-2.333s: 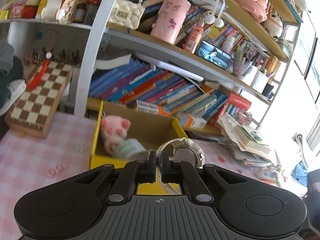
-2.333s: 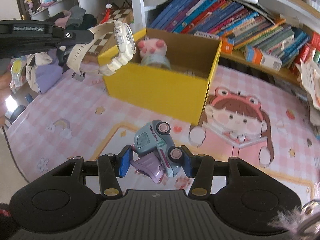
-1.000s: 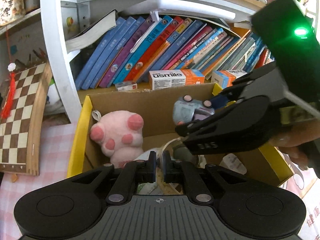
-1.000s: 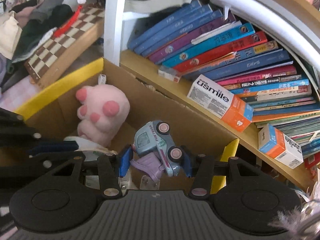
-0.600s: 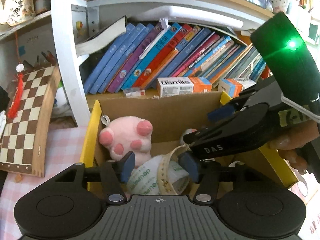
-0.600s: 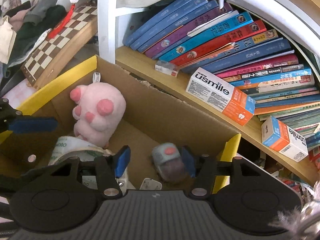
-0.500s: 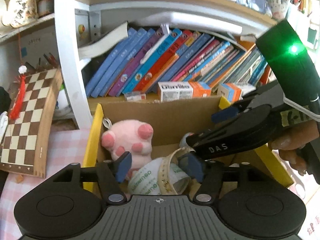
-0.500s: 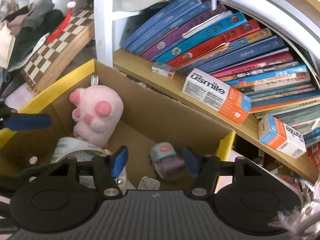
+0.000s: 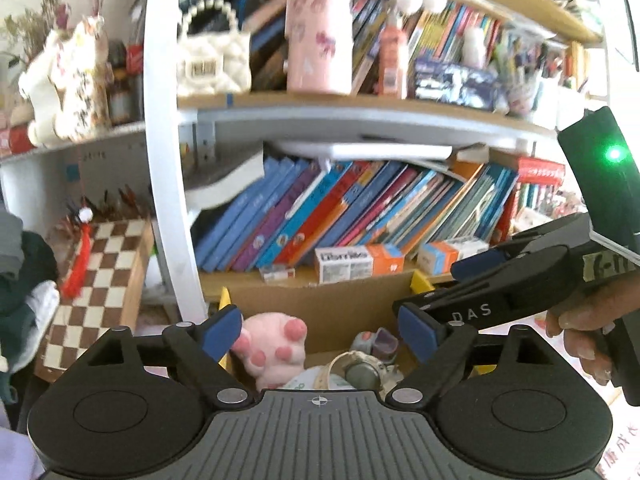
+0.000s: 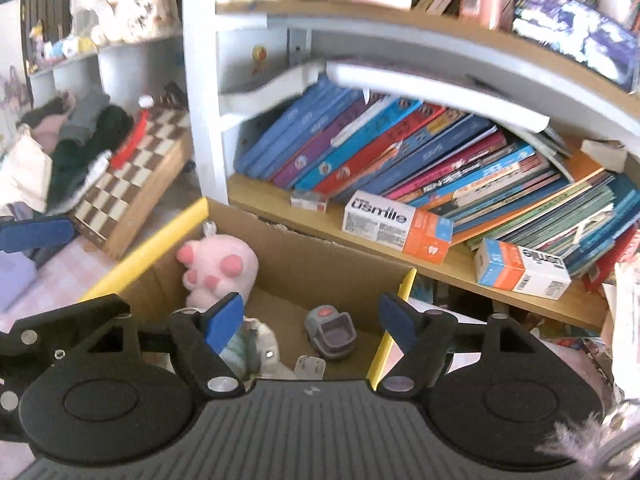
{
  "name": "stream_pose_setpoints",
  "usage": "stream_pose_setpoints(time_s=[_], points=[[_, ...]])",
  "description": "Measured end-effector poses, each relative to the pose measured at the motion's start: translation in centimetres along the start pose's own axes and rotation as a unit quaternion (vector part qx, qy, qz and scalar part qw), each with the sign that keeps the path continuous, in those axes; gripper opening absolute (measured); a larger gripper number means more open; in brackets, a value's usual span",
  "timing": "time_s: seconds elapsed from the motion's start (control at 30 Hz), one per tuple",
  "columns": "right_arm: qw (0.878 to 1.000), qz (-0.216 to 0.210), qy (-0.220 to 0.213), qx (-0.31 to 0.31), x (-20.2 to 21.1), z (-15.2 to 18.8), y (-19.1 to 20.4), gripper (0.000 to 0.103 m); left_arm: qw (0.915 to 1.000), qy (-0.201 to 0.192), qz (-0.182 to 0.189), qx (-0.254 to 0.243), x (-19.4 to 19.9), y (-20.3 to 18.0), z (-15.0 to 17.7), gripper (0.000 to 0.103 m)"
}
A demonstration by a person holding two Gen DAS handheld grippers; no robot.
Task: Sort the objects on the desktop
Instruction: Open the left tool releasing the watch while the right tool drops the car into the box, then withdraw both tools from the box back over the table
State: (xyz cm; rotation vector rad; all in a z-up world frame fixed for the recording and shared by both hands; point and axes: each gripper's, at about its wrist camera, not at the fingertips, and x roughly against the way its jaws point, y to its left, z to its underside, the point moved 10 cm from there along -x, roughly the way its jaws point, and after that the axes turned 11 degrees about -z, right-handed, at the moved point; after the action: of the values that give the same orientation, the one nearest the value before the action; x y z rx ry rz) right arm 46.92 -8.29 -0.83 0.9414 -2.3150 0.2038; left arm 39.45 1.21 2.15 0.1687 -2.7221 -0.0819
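A toy car (image 10: 330, 334) lies inside the yellow cardboard box (image 10: 140, 250), near its right wall, with a pink plush toy (image 10: 218, 270) by the left wall. Left gripper (image 9: 320, 330) and right gripper (image 10: 311, 316) hover above with jaws wide apart, empty. Bookshelf (image 10: 400, 152) behind.

Box top: we see the yellow box (image 10: 144, 248) open above, free to enter.
Box floor: pink plush (image 10: 218, 270), toy car (image 10: 330, 332) and watch (image 9: 360, 372) crowd it.
Behind: bookshelf (image 10: 400, 216) blocks us.
Right: other gripper (image 9: 440, 292) alongside.
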Motion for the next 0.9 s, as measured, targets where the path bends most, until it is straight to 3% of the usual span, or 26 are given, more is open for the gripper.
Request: stream_pose_setpoints(time_s=[0.2, 0.33, 0.9], points=[[0.999, -0.001, -0.033, -0.002, 5.0, 1.1, 2.6, 0.080, 1.0000, -0.008, 0.004, -0.003, 4.3, 0.4, 0.5, 0.091], [0.999, 0.005, -0.041, 0.009, 8.0, 2.9, 4.6, 0.083, 1.0000, 0.007, 0.003, -0.003, 6.8, 0.9, 2.7, 0.092], [0.998, 0.057, -0.007, -0.011, 15.2, 16.4, 11.3, 0.084, 0.9970, 0.077, -0.009, -0.003, 16.0, 3.1, 12.7, 0.092]])
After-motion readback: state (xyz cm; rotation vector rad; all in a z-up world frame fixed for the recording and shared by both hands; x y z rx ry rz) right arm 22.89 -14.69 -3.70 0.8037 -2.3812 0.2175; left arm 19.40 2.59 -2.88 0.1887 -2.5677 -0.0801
